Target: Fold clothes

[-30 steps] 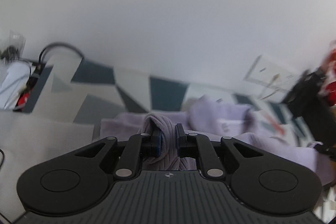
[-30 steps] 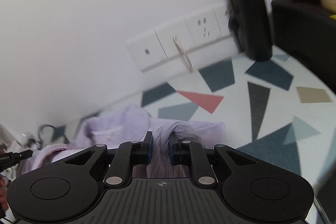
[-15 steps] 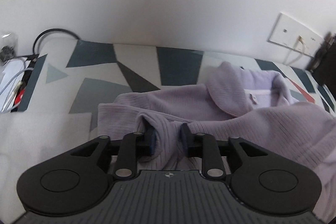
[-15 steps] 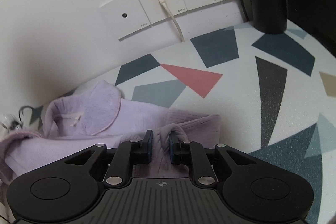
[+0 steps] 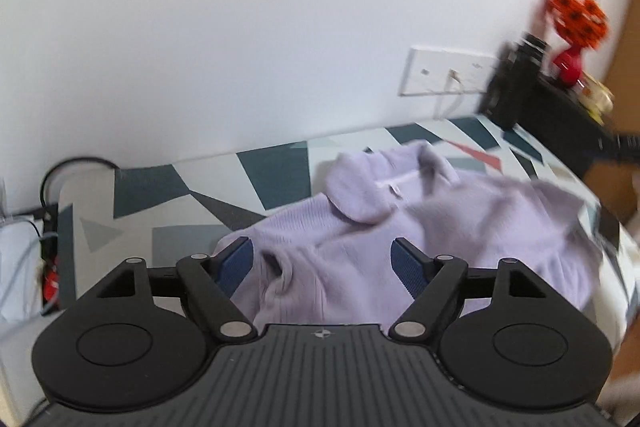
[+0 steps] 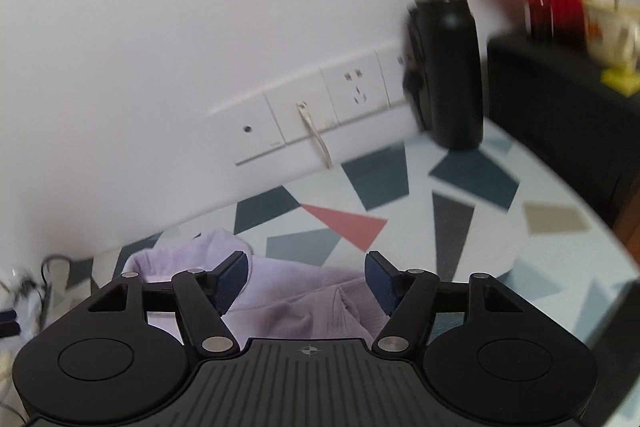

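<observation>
Garment: a lilac ribbed-knit top (image 5: 440, 227) with a rounded collar (image 5: 360, 195), lying on the patterned table (image 5: 276, 171) near the wall, collar toward the wall.
Lie of it: spread but rumpled; a raised pucker of cloth sits just ahead of the left gripper, another crease ahead of the right one.
Left gripper (image 5: 322, 263): jaws apart and opening, blue pads clear of the knit on both sides; cloth lies below and between them, not pinched.
Right gripper (image 6: 306, 277): jaws apart and opening, nothing pressed between the pads; the top (image 6: 304, 303) lies beneath them.
Weight: judged light; either gripper should lift a part of it easily.
Stiffness: soft and limp; it will sag and drape from any held point and will not keep a shape by itself.
Surface: ribbed knit, likely to catch well on the textured pads, little chance of slipping; it may stretch if pulled hard.
Fragility: not breakable; the risk is a dragged or bunched layer, or pinching two layers at once.
Where to hold: probably at edges or corners, one gripper to each side, so a fold line falls straight between them; the thicker seams should give the firmest bite.
Nearby: a dark flask (image 6: 446, 67) and wall sockets (image 6: 320, 115) stand well apart from the cloth.
</observation>
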Action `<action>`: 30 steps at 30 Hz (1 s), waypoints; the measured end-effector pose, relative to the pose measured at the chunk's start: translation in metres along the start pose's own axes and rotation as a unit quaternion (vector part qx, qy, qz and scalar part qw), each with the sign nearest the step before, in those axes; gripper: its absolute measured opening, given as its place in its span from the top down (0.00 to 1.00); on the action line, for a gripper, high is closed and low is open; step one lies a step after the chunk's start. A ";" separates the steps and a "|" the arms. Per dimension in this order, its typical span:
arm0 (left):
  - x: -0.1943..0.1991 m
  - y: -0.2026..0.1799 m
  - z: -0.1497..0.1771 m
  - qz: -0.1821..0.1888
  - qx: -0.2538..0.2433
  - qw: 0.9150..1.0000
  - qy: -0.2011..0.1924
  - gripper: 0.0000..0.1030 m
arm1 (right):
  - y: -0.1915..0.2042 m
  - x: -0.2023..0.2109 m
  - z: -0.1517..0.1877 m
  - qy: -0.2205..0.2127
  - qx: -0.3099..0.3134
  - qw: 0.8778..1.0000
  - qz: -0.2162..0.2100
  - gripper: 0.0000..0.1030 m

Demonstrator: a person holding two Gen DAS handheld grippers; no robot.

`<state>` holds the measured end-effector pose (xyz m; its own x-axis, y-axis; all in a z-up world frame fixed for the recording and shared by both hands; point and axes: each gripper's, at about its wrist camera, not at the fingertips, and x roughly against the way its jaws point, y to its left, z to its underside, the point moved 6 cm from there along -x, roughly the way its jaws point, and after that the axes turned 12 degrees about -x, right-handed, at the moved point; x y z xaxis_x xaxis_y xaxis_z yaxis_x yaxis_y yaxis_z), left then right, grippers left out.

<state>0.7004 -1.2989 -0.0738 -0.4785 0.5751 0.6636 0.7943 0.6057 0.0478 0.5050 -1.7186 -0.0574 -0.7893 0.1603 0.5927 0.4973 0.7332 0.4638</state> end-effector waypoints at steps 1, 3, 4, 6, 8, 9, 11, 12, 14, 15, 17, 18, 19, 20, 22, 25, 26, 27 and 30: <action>0.005 -0.004 0.006 0.001 -0.013 1.000 0.000 0.24 | 0.006 0.009 0.000 -0.004 0.016 1.000 0.004 0.38; 0.012 -0.011 0.020 0.004 -0.041 0.999 0.004 0.24 | 0.019 0.022 0.006 0.000 0.061 0.998 0.013 0.37; 0.013 -0.016 0.026 0.004 -0.056 0.998 0.009 0.24 | 0.025 0.027 0.008 0.002 0.085 0.996 0.019 0.37; 0.013 -0.024 0.039 0.003 -0.086 0.996 0.018 0.24 | 0.035 0.036 0.011 0.003 0.127 0.991 0.030 0.37; 0.010 -0.031 0.047 0.003 -0.095 0.995 0.024 0.24 | 0.042 0.045 0.010 0.001 0.162 0.986 0.040 0.34; 0.008 -0.034 0.052 0.002 -0.100 0.995 0.027 0.24 | 0.043 0.046 0.013 -0.001 0.172 0.984 0.044 0.33; 0.003 -0.038 0.057 -0.007 -0.104 0.994 0.027 0.24 | 0.043 0.048 0.018 -0.003 0.189 0.981 0.051 0.32; -0.001 -0.040 0.059 -0.013 -0.105 0.994 0.026 0.23 | 0.041 0.044 0.027 0.002 0.196 0.979 0.054 0.32; -0.007 -0.044 0.063 -0.027 -0.106 0.994 0.023 0.19 | 0.036 0.029 0.053 0.023 0.205 0.977 0.062 0.32; -0.011 -0.046 0.065 -0.032 -0.107 0.993 0.023 0.19 | 0.035 0.022 0.069 0.037 0.210 0.975 0.063 0.31; -0.020 -0.051 0.068 -0.039 -0.110 0.993 0.029 0.18 | 0.038 0.004 0.098 0.066 0.235 0.968 0.065 0.28; -0.022 -0.054 0.068 -0.041 -0.115 0.992 0.031 0.18 | 0.040 -0.005 0.112 0.071 0.258 0.961 0.071 0.25; -0.024 -0.057 0.068 -0.043 -0.119 0.991 0.032 0.18 | 0.042 -0.012 0.123 0.071 0.280 0.954 0.078 0.17; -0.026 -0.060 0.068 -0.045 -0.125 0.991 0.033 0.18 | 0.044 -0.018 0.131 0.070 0.301 0.948 0.083 0.12; -0.027 -0.066 0.066 -0.048 -0.138 0.989 0.029 0.18 | 0.048 -0.026 0.138 0.062 0.329 0.939 0.083 0.10; -0.034 -0.073 0.061 -0.052 -0.149 0.987 0.026 0.18 | 0.051 -0.036 0.140 0.045 0.356 0.929 0.092 0.10; -0.037 -0.076 0.059 -0.052 -0.152 0.987 0.026 0.18 | 0.052 -0.039 0.137 0.039 0.360 0.927 0.095 0.10; -0.039 -0.079 0.056 -0.051 -0.157 0.986 0.024 0.18 | 0.053 -0.041 0.133 0.036 0.363 0.926 0.093 0.10; -0.044 -0.089 0.051 -0.047 -0.170 0.984 0.019 0.14 | 0.057 -0.047 0.125 0.030 0.378 0.922 0.085 0.10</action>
<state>0.6319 -1.3499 -0.1450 -0.5465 0.5001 0.6718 0.8298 0.4317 0.3536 0.5255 -1.6014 -0.1415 -0.6908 0.2947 0.6603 0.2011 0.9554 -0.2160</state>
